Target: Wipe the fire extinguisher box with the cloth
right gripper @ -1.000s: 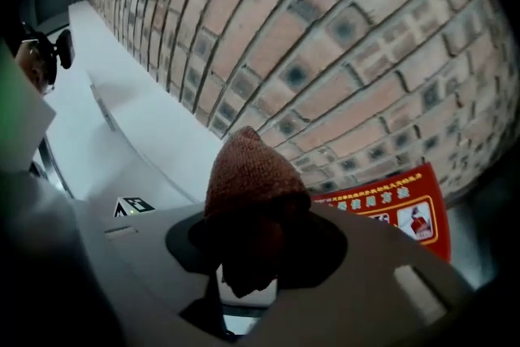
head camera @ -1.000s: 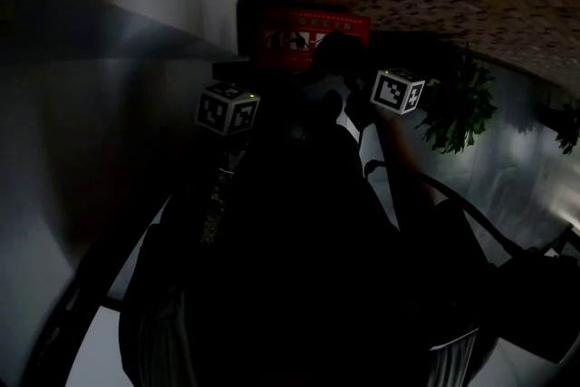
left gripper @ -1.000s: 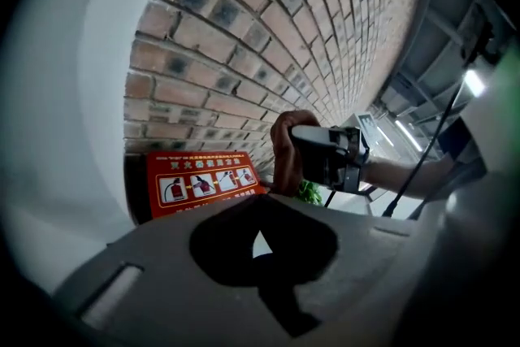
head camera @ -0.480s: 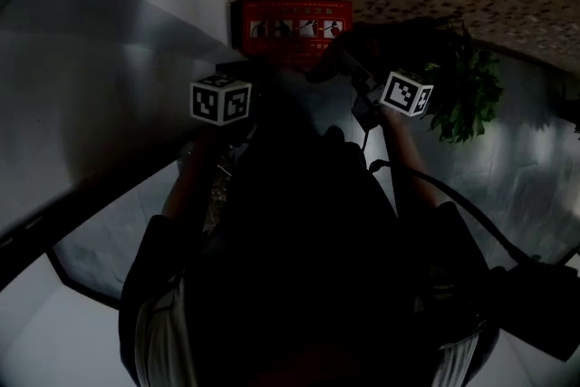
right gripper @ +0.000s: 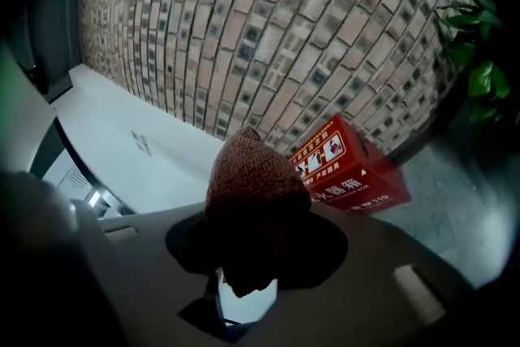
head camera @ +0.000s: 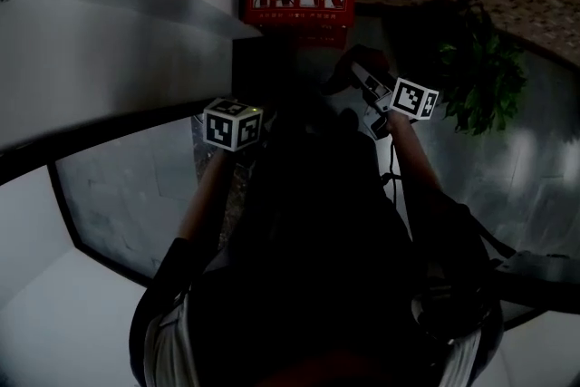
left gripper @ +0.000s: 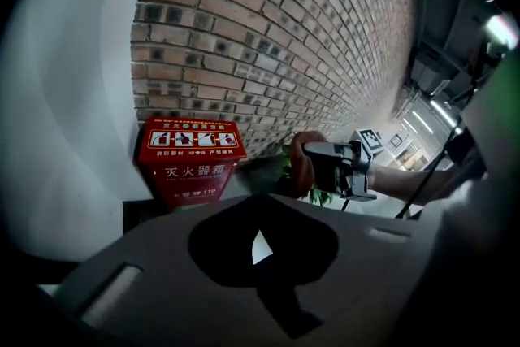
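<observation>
While the right gripper [right gripper: 249, 271] pinches the brown cloth [right gripper: 253, 179] in its fingers short of the red fire extinguisher box [right gripper: 351, 171] by the brick wall [right gripper: 244, 28], and the left gripper [left gripper: 258, 248] has its fingers closed on nothing, the cloth should meet the lid flat before sweeping.

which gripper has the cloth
The right gripper, shut on the brown cloth; the left gripper is shut with nothing between its jaws.
</observation>
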